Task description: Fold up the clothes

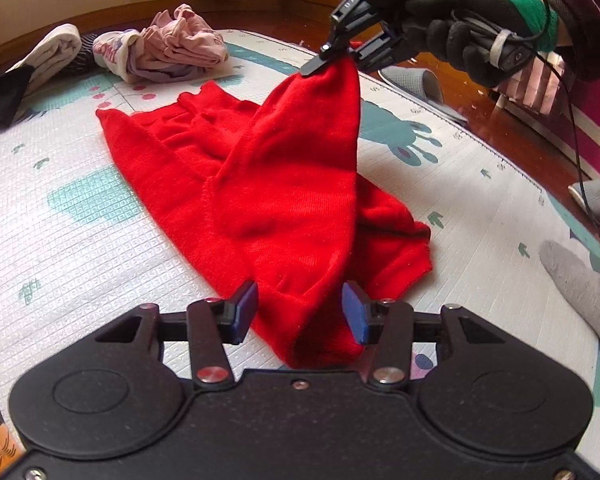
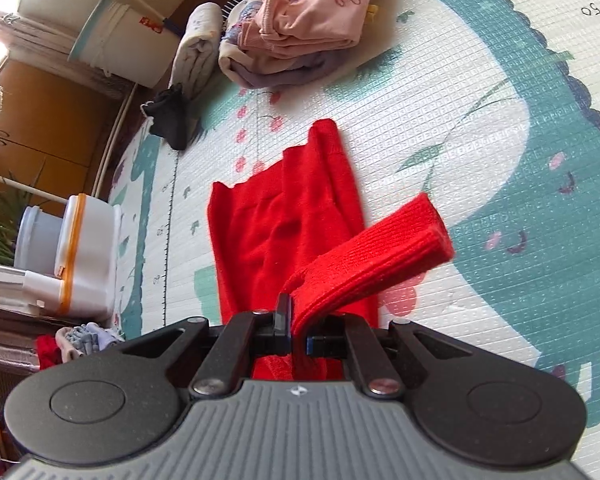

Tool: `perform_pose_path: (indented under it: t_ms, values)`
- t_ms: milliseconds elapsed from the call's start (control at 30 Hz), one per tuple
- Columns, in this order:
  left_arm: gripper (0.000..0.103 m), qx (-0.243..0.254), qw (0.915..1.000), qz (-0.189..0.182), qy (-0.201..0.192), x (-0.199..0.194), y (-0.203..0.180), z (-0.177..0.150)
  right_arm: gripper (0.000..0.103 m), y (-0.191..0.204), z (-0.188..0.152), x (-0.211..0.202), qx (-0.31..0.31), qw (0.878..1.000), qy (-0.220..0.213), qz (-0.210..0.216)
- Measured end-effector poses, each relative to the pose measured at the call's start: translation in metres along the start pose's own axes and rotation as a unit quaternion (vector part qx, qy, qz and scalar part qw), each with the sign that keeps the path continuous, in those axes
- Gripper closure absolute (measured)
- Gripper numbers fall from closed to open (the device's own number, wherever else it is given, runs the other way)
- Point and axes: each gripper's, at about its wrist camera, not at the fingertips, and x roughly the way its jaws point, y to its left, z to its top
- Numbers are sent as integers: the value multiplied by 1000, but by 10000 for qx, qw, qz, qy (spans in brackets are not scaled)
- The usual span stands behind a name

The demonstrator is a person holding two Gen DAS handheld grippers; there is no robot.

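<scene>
Left wrist view: a red sweater (image 1: 260,184) is spread on a patterned mat (image 1: 80,240), its body lying flat toward the far left. One sleeve is lifted to a peak at upper right, where it is pinched by the right gripper (image 1: 332,58), held in a black-gloved hand (image 1: 472,28). The left gripper (image 1: 300,312) is seen low in the foreground with its jaws apart; the blue pads (image 1: 246,310) stand either side of a sweater fold without closing on it. A pile of pink clothes (image 1: 180,44) and a white roll (image 1: 56,46) are noted at the mat's far edge, a grey slipper (image 1: 416,84) beyond the mat on the wood floor, and a grey-socked foot (image 1: 576,284) at right. Right wrist view: the right gripper (image 2: 298,330) is closed on the sweater's ribbed cuff (image 2: 380,260), which sticks out past the jaws to the upper right. The rest of the sweater (image 2: 284,216) is laid on the mat (image 2: 460,100) beneath. The pink pile (image 2: 316,12) is seen at the top, a dark garment (image 2: 172,118) at the mat's left edge, and a white container (image 2: 84,252) further left.
</scene>
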Motion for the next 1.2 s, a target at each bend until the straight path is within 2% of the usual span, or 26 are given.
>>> perform_pose_path:
  t_ms: [133,333,433,500,600,700,767,833,933,1067,1200]
  values:
    - [58,136,9995,-9,271,18,-5,-11,91,-3,5,4,-65,9997,-93,-217]
    - [58,-164,9997,-124,107,11,1,-2,90,-9,6,7,-8,9994,-178,-292]
    - [58,-220,9988,-180,395,21,3,-5,90,0,9,5,-137,9993,-233,-269]
    - [58,-165,9987,-259,408,19,4,-5,90,6,10,3,-162,9992,-235,-285]
    - [58,-200,9991,-277,257,11,16,5,90,3,8,1,-301,9980,-158,-539]
    - [69,84,9997,145,186,3,38,29,90,-7,3,-2,-155,9981,-100,-592]
    - [71,463,9979,375,265,0,54,49,90,-10,2,-7,-82,9986,-154,-508]
    - [71,997,9929,490,429,-3,68,70,91,-8,0,-16,-23,9989,-233,-395]
    - [71,1678,9808,606,786,2,91,101,91,-4,-7,-25,71,9996,-205,-159]
    - [72,1996,9703,668,1188,29,119,125,93,-3,-17,-36,161,9996,-197,102]
    - [79,1897,9723,805,1104,62,140,142,95,-17,-16,-42,280,9991,-327,67]
